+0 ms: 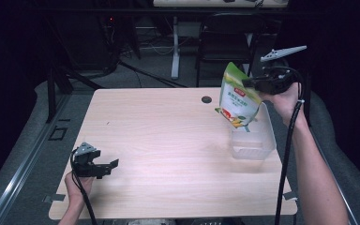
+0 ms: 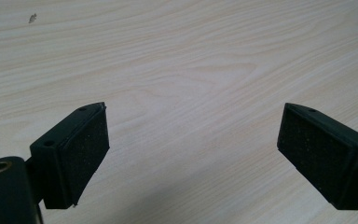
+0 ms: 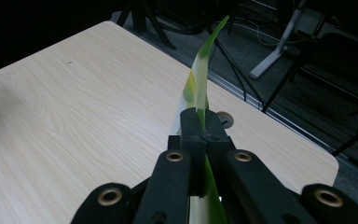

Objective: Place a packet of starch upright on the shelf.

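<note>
A green and white snack bag hangs in the air above the clear plastic bin at the table's right side. My right gripper is shut on the bag's upper edge; in the right gripper view the thin green bag rises edge-on from between the closed jaws of the right gripper. My left gripper rests low near the table's front left, open, with nothing between its pads and bare wood below them.
The light wooden table has a round cable hole near its far edge. A dark chair and a white desk leg stand beyond the table. The floor around is dim.
</note>
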Available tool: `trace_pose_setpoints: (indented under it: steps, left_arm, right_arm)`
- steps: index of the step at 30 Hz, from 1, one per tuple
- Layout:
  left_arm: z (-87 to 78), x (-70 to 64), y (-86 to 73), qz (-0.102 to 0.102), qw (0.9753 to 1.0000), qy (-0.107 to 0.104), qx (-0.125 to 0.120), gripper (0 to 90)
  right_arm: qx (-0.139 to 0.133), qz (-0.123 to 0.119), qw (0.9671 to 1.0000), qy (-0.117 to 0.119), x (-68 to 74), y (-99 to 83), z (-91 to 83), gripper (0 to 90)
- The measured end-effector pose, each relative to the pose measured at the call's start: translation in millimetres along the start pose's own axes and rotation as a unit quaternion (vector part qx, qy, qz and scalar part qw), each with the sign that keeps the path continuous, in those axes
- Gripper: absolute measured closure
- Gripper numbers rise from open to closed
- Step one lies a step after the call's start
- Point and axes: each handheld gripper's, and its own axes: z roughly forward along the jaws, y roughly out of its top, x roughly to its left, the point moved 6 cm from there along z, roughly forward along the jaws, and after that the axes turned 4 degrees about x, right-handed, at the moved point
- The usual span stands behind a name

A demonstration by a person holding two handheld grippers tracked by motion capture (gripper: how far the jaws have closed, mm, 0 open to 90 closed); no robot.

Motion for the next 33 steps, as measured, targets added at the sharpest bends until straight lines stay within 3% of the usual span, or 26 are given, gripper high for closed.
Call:
trace_pose_setpoints:
  steps: [7,16,33]
  left_arm:
    - [-0.1,-0.2,-0.1,0.001,1.0,0.0,0.003,8.8]
    - [-0.3,0.2,-0.4,-0.001,1.0,0.001,0.002,8.8]
    - [-0.5,-0.3,0.5,0.003,1.0,0.003,0.0,8.8]
  right_arm:
    - [0.004,-0.01,0.9999,-0.004,-9.1,-12.7,-12.5,90.0]
    - [0.016,-0.015,0.9997,-0.002,-17.5,-35.4,-15.4,90.0]
    - [0.038,-0.031,0.9988,0.007,-18.0,-62.8,-17.7,90.0]
